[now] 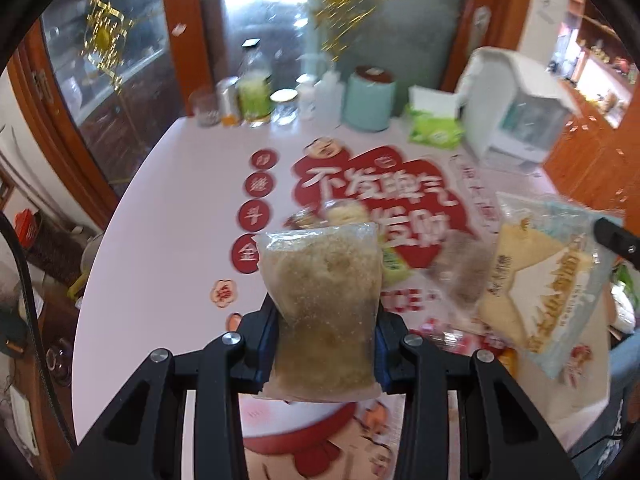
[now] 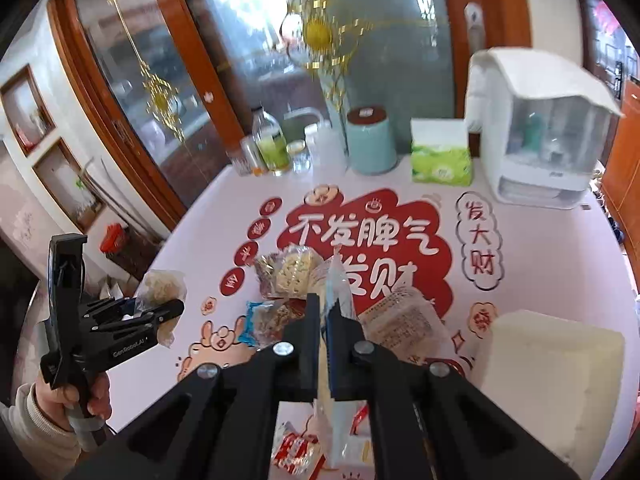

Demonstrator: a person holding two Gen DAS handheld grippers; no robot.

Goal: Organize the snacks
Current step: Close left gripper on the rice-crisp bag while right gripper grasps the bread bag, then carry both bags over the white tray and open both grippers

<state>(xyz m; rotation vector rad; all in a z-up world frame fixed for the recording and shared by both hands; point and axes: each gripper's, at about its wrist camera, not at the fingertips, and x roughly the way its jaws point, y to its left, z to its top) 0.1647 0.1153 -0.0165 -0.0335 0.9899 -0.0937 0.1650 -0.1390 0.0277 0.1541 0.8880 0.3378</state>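
Pink tablecloth [image 2: 540,248] printed with red Chinese characters covers the round table, backed by glass doors in wooden frames. A clear packet of brown crumbly snack [image 1: 322,304] is pinched between the pads of the left gripper [image 1: 326,344] and held above the cloth. A thin pale-blue snack packet [image 2: 340,292] is clamped edge-on in the right gripper [image 2: 326,320], whose fingers are pressed together. Further snack packets [image 2: 288,272] are seen on the cloth just beyond, and a white box [image 2: 552,376] lies to the right.
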